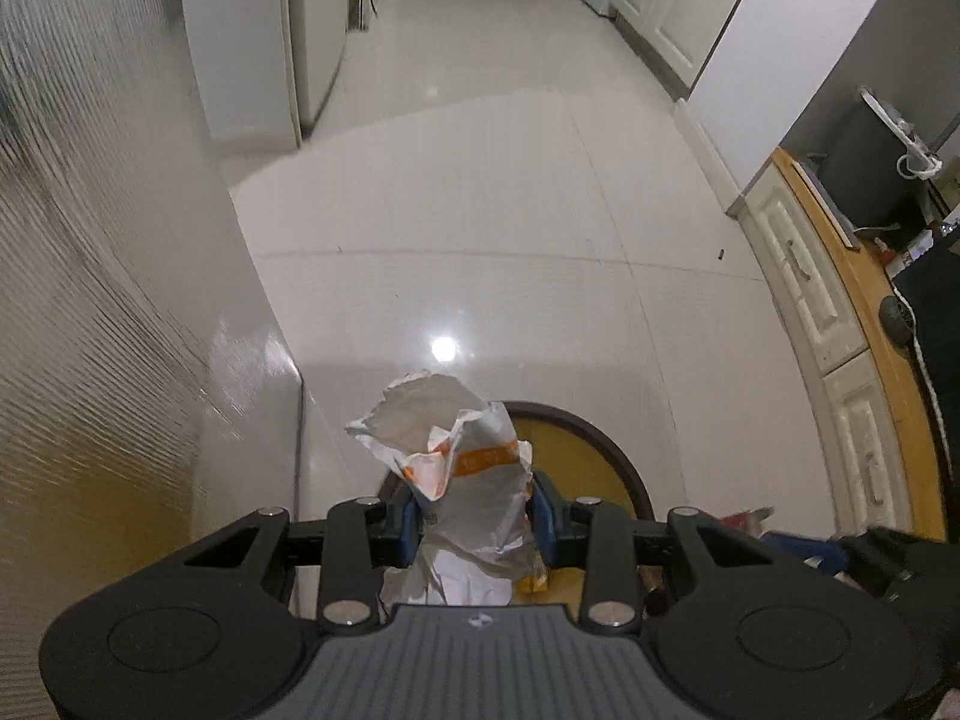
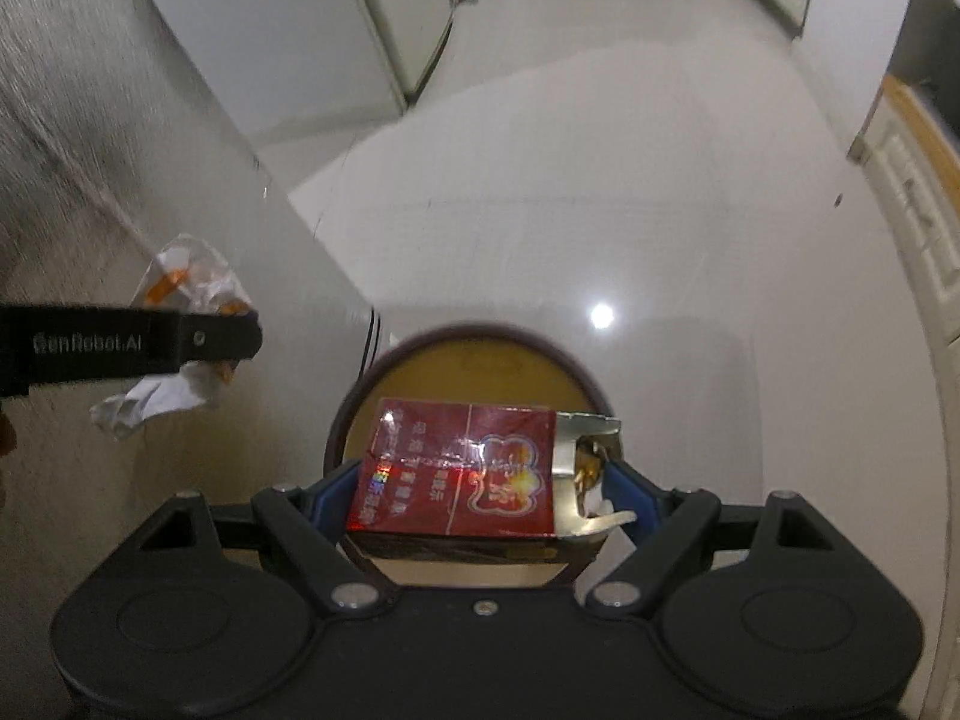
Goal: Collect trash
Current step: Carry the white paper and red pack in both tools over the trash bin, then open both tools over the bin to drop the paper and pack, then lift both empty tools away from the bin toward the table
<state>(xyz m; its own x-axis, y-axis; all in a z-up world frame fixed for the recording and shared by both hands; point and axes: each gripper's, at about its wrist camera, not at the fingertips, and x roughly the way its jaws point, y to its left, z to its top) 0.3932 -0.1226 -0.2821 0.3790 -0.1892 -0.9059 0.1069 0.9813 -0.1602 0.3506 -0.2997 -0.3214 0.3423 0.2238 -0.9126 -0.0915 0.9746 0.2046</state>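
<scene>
- While both grippers carry a piece of trash, the nearest thing to mind is the grip: the left gripper [image 1: 474,516] has its blue pads pinching a crumpled white-and-orange wrapper [image 1: 462,456], which stands up tall between them.
- The right gripper [image 2: 486,492] has its jaws set wide and pressed on the two ends of a red carton [image 2: 462,468], whose torn foil end [image 2: 591,468] sits against the right pad.
- Just beyond both loads lies a round bin [image 2: 360,396] with a dark rim and a tan inside, on the floor close to the wall on the left.
- In my judgement the step in hand is the drop: bring each piece over the opening before spreading the jaws, wrapper first, as it looks light and could drift.
- Farther off, the glossy white floor [image 1: 480,210] runs to white cabinets.
</scene>
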